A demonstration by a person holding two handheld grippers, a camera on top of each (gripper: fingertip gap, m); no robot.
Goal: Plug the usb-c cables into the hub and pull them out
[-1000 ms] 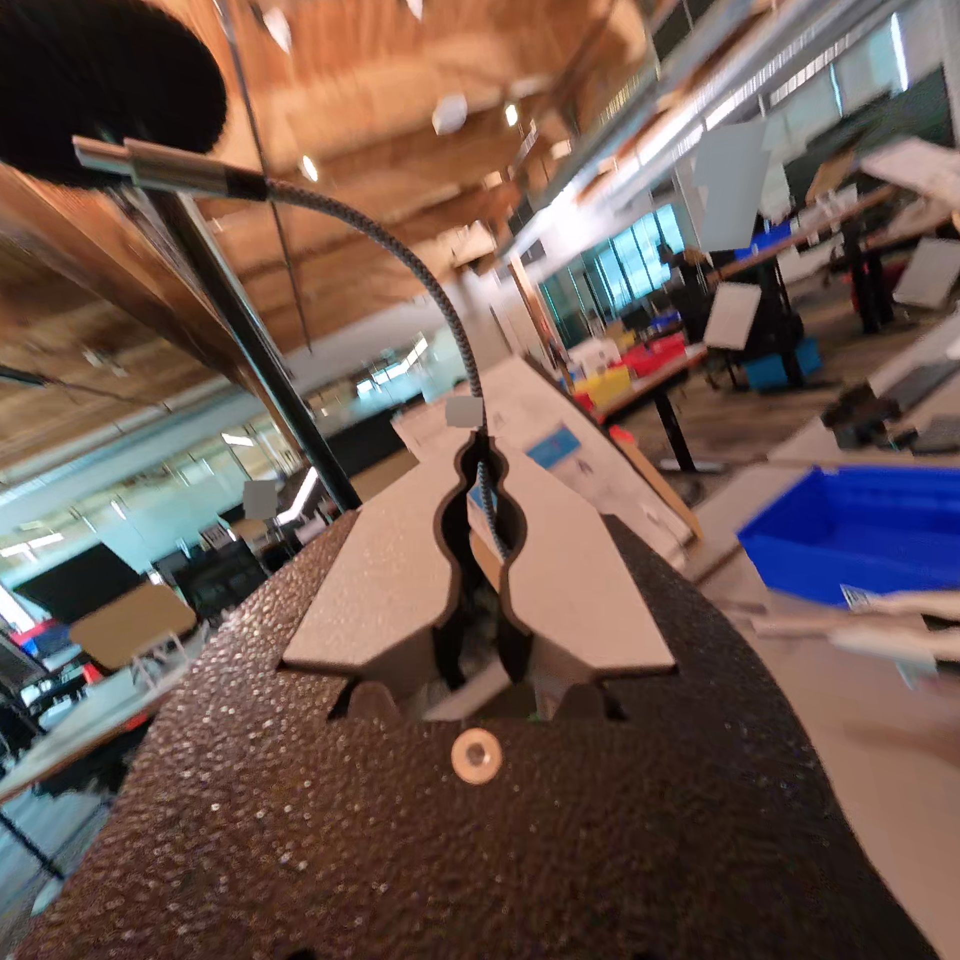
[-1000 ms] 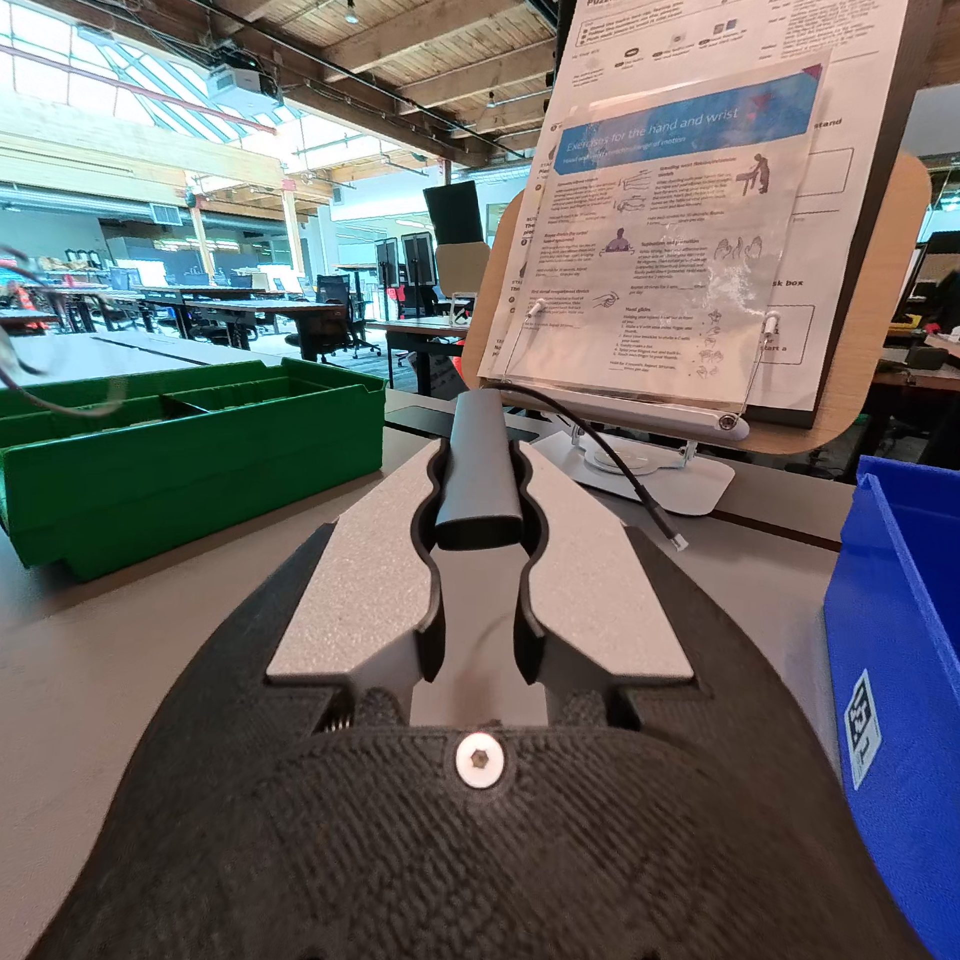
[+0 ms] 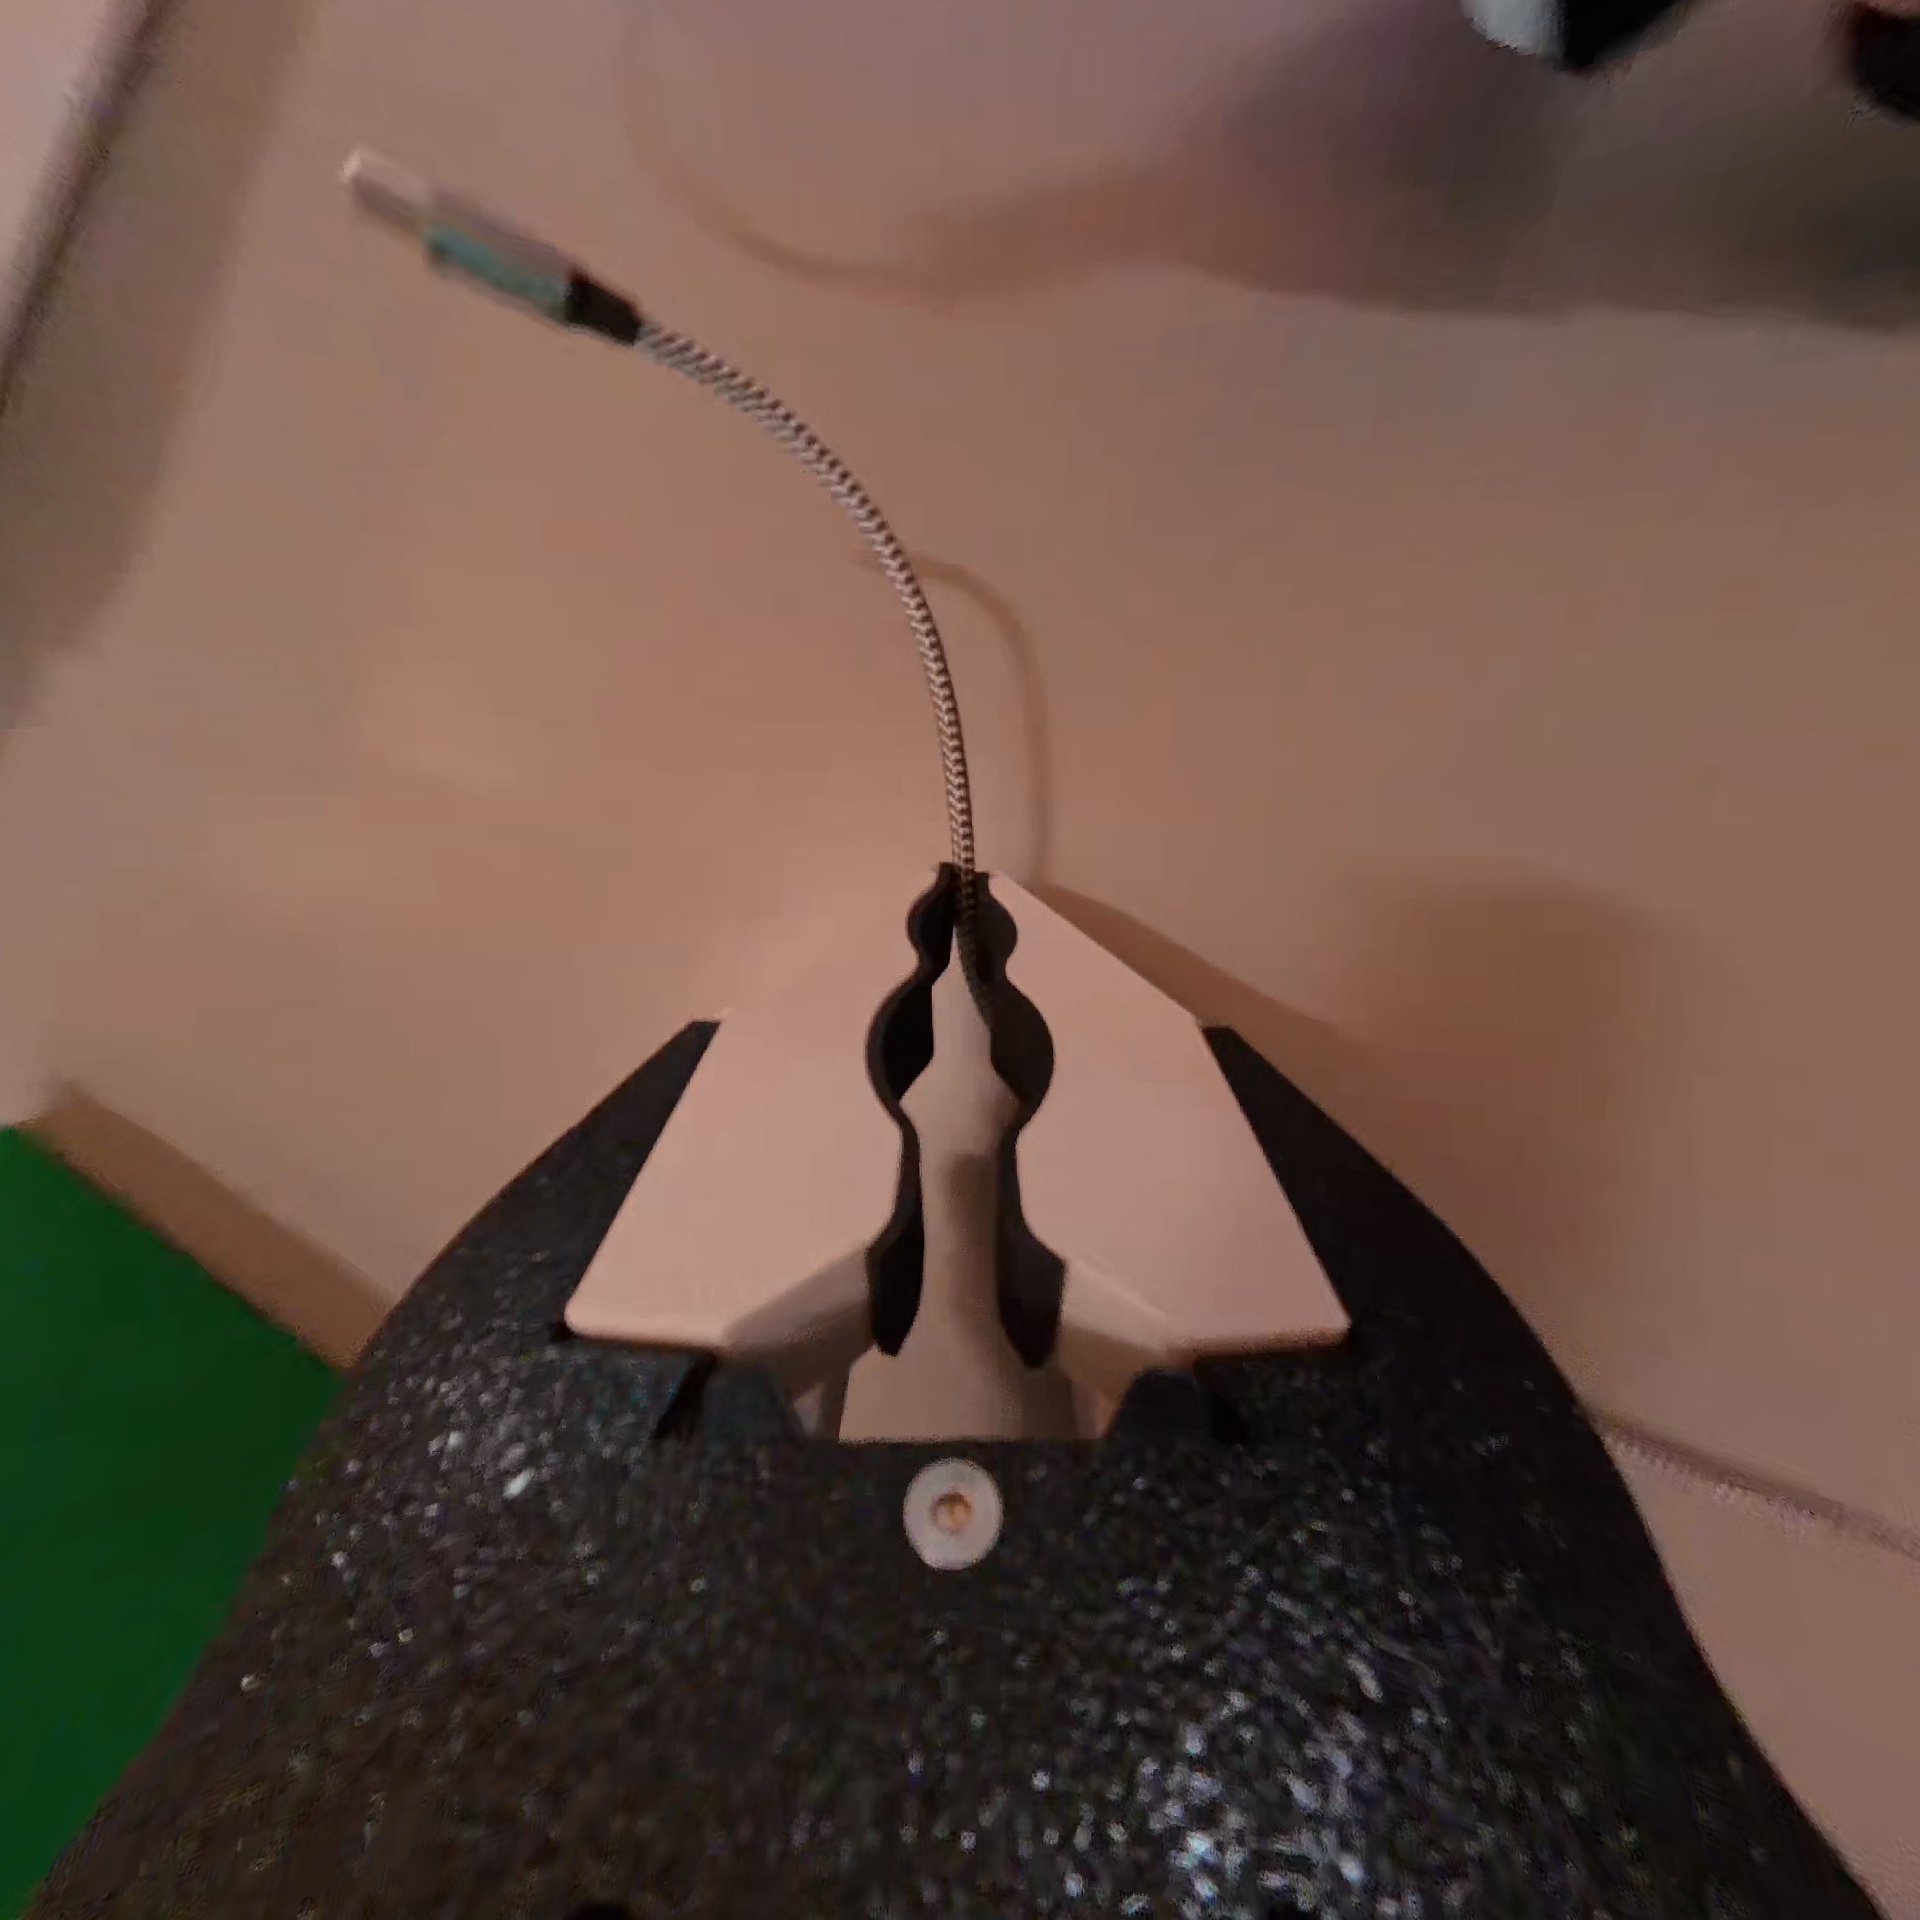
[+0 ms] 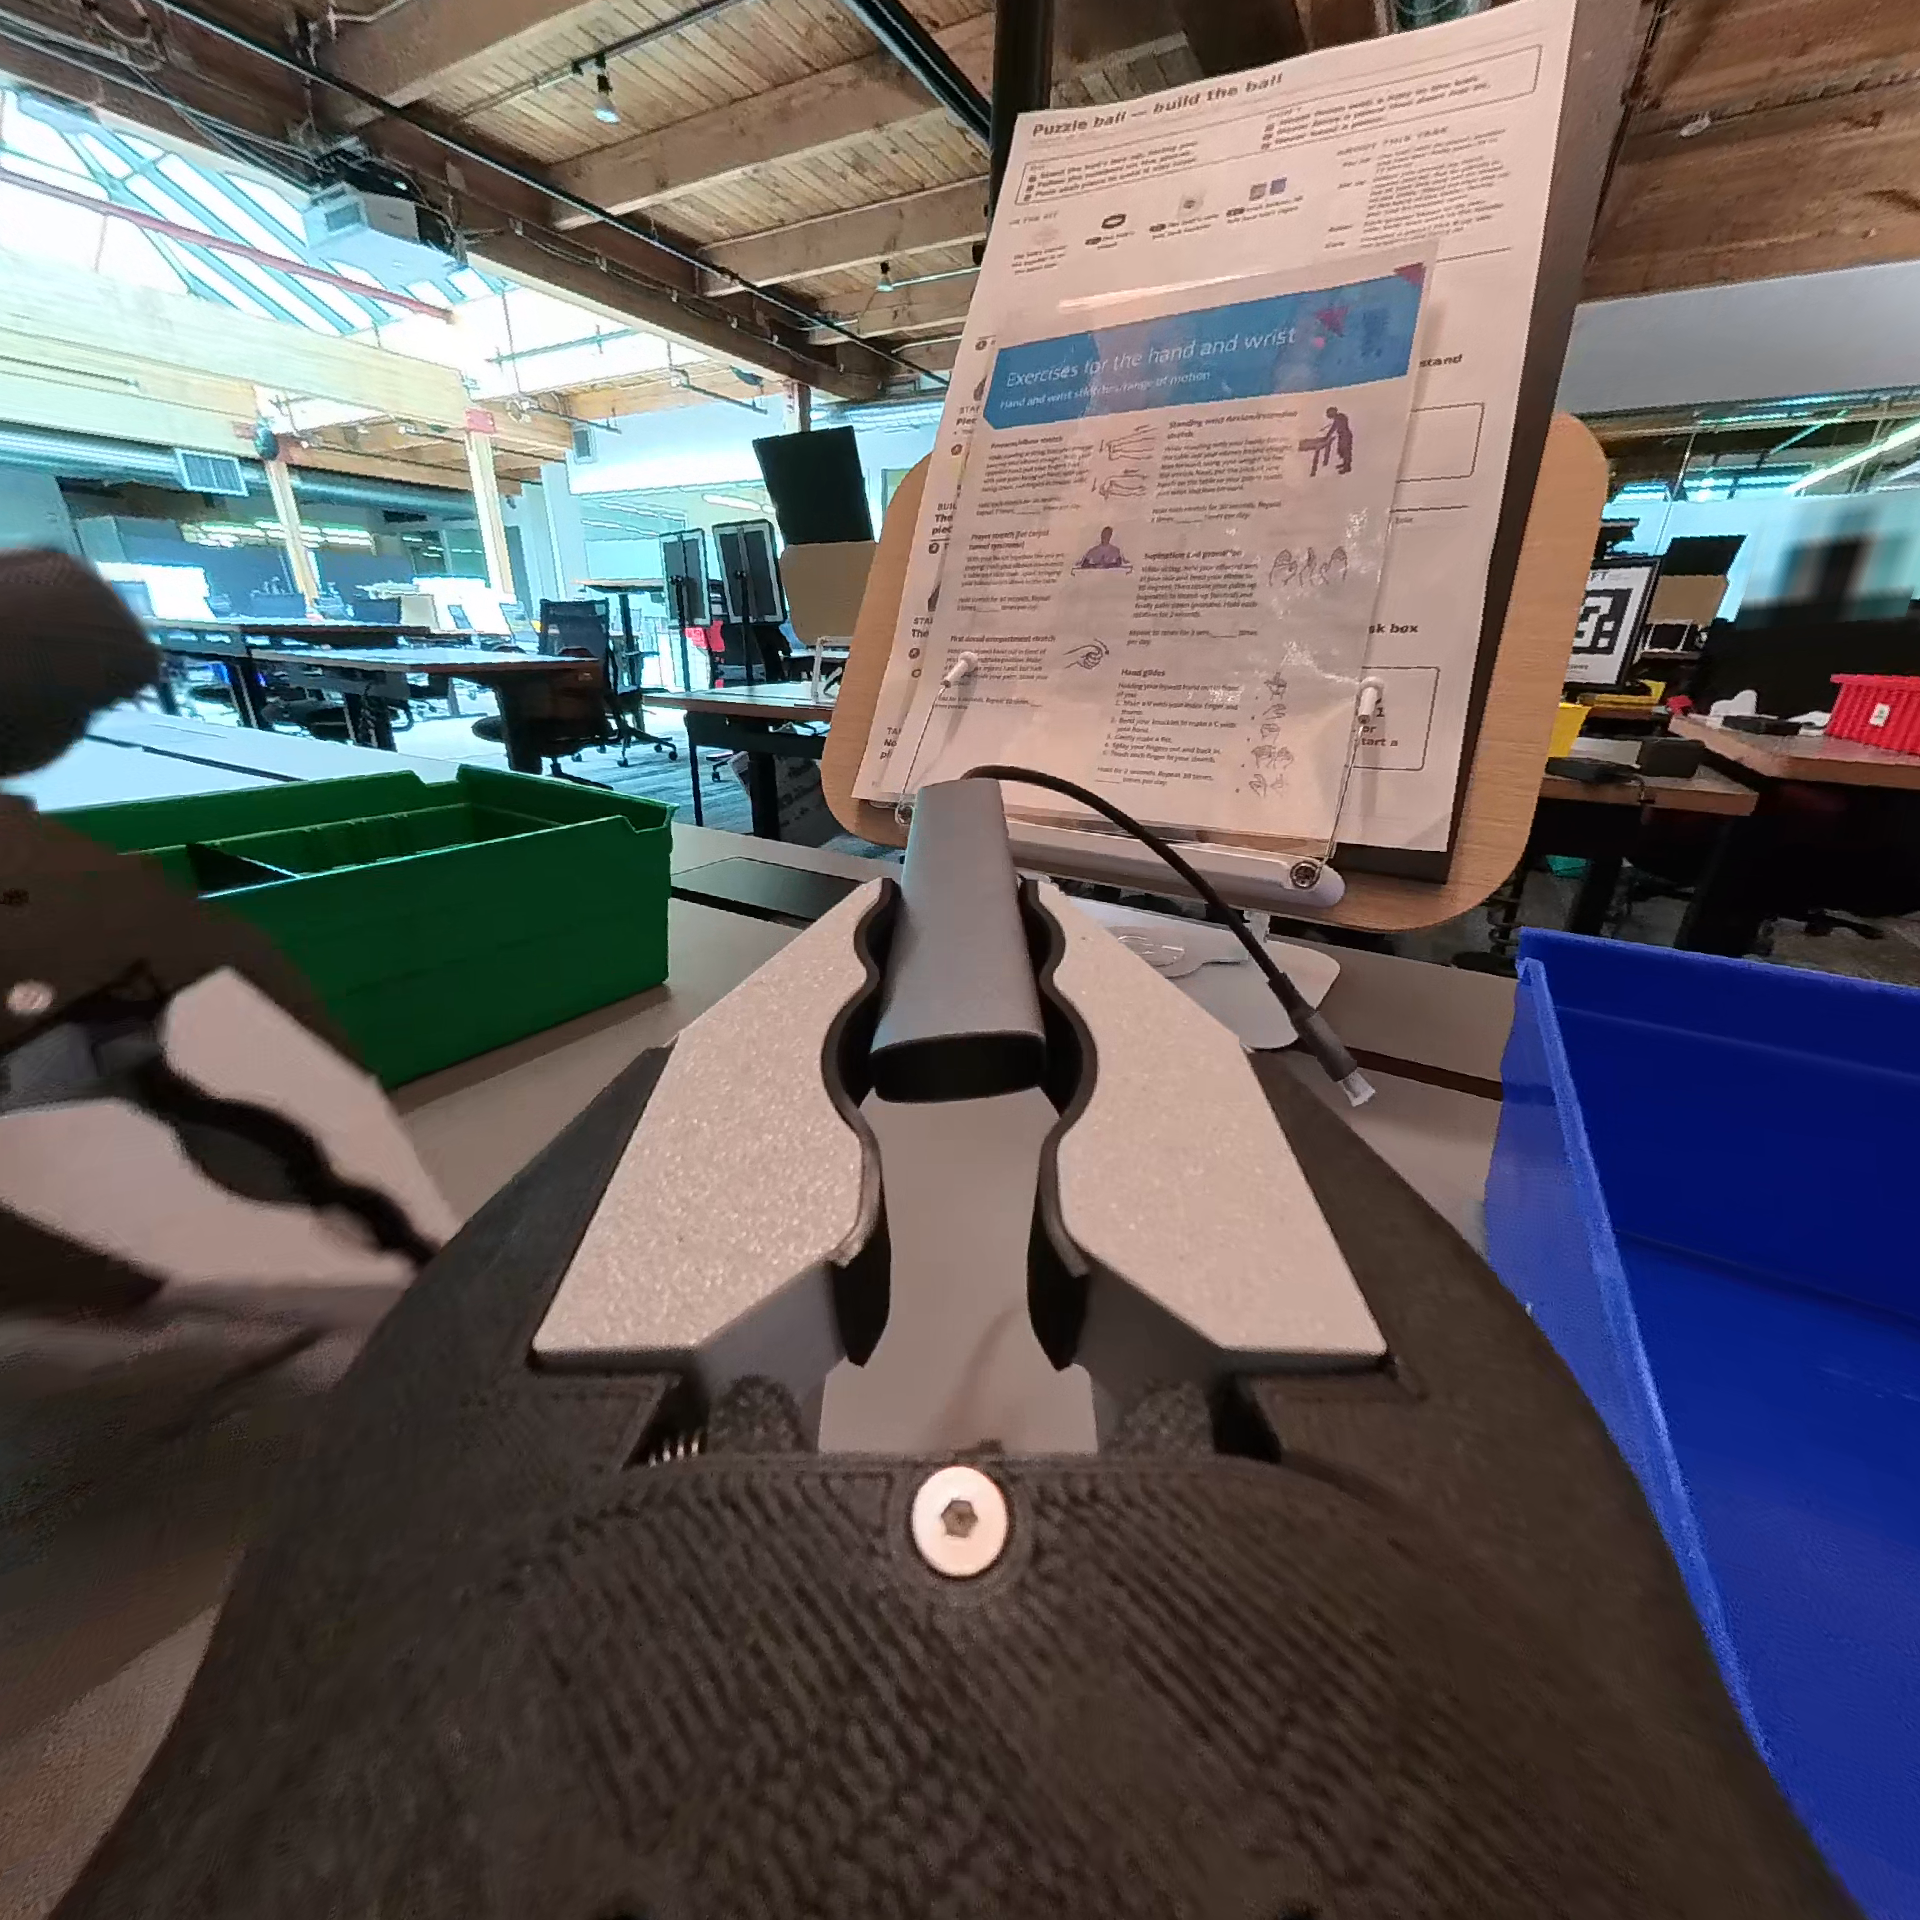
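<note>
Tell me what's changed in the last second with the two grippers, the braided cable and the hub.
The left gripper has swung down from facing the ceiling to facing the tabletop, and now shows at the left edge of the right wrist view. It stays shut on the braided cable, whose plug hangs free. The right gripper stays clamped on the grey hub, unmoved, its thin black lead unplugged.

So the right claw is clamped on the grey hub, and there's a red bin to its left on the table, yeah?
Not quite: the bin left of the right claw is green, not red, as the right wrist view shows. The rest holds: that claw is clamped on the grey hub.
</note>
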